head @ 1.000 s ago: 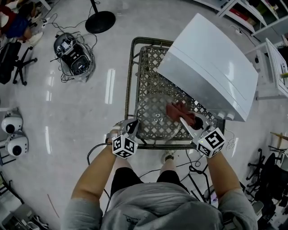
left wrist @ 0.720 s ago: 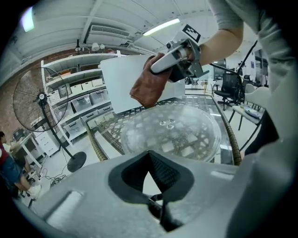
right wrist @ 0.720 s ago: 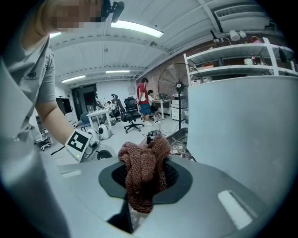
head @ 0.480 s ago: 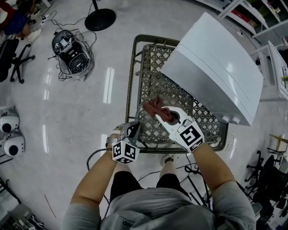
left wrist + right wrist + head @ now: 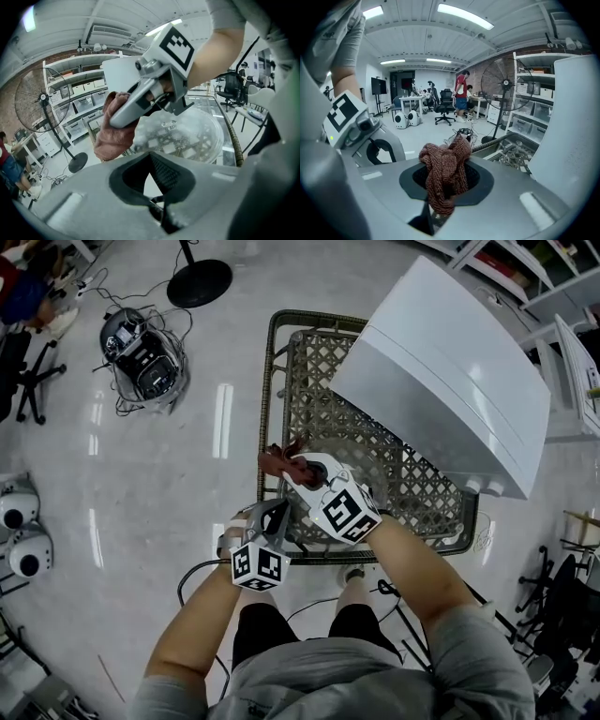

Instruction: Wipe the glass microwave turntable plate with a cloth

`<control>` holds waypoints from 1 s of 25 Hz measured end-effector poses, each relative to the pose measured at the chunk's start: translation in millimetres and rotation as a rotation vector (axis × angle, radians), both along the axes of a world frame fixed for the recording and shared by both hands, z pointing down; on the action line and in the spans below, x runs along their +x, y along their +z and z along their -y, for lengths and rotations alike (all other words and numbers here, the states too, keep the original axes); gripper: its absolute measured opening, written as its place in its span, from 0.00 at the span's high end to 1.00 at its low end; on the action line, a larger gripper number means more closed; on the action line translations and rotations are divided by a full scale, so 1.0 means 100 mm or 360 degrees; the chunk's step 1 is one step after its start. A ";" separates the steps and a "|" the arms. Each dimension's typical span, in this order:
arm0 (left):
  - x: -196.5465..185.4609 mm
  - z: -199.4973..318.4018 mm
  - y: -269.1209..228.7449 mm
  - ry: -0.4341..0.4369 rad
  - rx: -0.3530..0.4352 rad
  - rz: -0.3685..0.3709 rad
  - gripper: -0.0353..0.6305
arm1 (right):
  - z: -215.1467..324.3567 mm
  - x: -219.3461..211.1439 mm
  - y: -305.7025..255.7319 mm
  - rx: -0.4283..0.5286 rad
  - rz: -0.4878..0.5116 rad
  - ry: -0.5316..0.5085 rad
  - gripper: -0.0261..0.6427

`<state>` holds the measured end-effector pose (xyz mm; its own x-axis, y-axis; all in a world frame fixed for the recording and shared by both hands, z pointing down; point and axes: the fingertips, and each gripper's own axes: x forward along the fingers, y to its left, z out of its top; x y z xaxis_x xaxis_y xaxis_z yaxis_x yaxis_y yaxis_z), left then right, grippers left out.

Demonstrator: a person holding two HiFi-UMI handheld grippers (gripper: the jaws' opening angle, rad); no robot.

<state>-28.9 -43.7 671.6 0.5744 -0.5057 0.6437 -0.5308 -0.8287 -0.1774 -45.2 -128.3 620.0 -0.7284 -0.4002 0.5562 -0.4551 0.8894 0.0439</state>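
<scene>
The right tool [image 5: 298,470] pinches the red cloth [image 5: 278,461] by the left edge of the glass plate [image 5: 187,136] on the table [image 5: 274,371], so the plate lies to its right, while the left tool [image 5: 273,515] seems to pinch the plate's near rim.

Table [image 5: 317,381]: brown wicker, open-lattice top, dark frame. Carries a large white box-shaped microwave [image 5: 450,362] at far right and a clear round glass plate [image 5: 192,136] at the near edge.

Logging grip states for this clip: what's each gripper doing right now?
Left gripper: closed on the rim of the clear round glass turntable plate.
Right gripper: closed on the reddish-brown knitted cloth.
</scene>
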 end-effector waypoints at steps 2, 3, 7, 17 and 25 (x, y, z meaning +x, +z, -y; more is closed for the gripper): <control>0.00 0.00 0.00 -0.0002 0.0001 -0.0001 0.95 | 0.05 0.03 0.12 0.0030 -0.0091 -0.0006 0.84; 0.00 0.00 0.00 -0.0004 0.0002 -0.0001 0.95 | 0.07 0.07 0.18 0.0046 -0.0133 -0.0003 0.84; -0.01 -0.01 -0.01 -0.0025 0.0007 0.0000 0.95 | 0.12 0.21 0.29 0.0103 -0.0230 0.0002 0.85; 0.00 0.01 0.00 -0.0052 0.0007 0.0012 0.95 | 0.22 0.72 0.34 0.0063 -0.0296 0.0137 0.84; 0.00 0.01 0.00 -0.0062 -0.0008 0.0014 0.95 | 0.22 1.55 0.31 0.0047 -0.0442 0.0347 0.84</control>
